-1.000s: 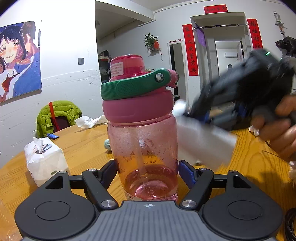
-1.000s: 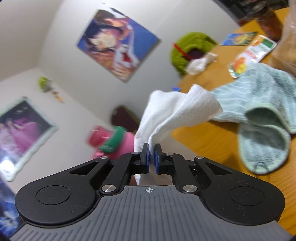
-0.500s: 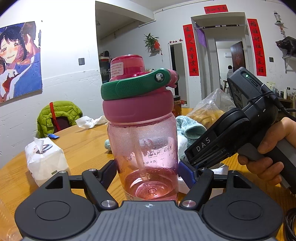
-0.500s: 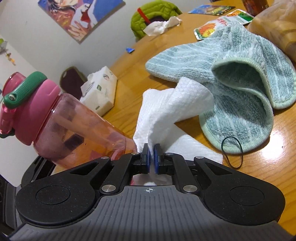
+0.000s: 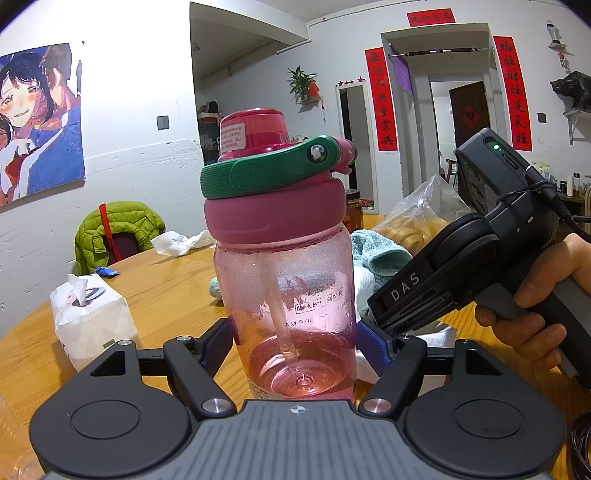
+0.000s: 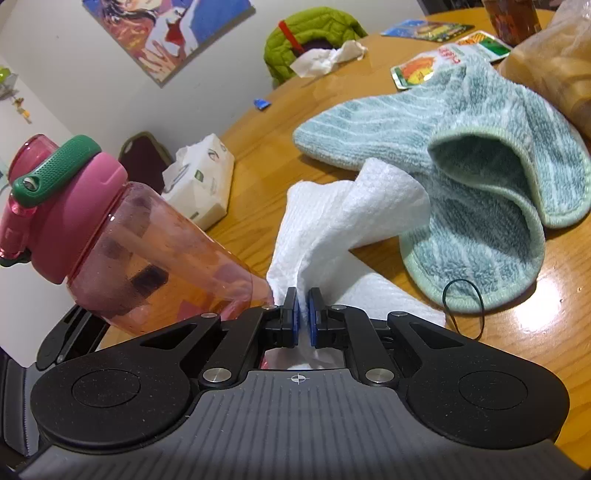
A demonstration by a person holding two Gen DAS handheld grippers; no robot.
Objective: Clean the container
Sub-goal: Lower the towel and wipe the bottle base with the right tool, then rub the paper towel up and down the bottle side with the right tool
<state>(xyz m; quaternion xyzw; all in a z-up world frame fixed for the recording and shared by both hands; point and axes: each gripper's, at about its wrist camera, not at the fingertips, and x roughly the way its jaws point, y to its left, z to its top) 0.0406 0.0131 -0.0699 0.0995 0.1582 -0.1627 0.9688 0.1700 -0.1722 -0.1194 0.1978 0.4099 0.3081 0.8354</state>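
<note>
The pink bottle (image 5: 288,295) is clamped upright by the left gripper (image 5: 295,343). A white cloth (image 6: 343,229) is pinched in the right gripper (image 6: 303,314), against the bottle's base, near the tabletop (image 6: 251,206) edge

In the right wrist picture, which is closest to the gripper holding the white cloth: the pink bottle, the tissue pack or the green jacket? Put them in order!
From the right gripper:
1. Pink plastic bottle, just left, beside the white cloth.
2. White tissue pack, farther back on the left.
3. Puffy green jacket, at the wooden table's far edge.
</note>
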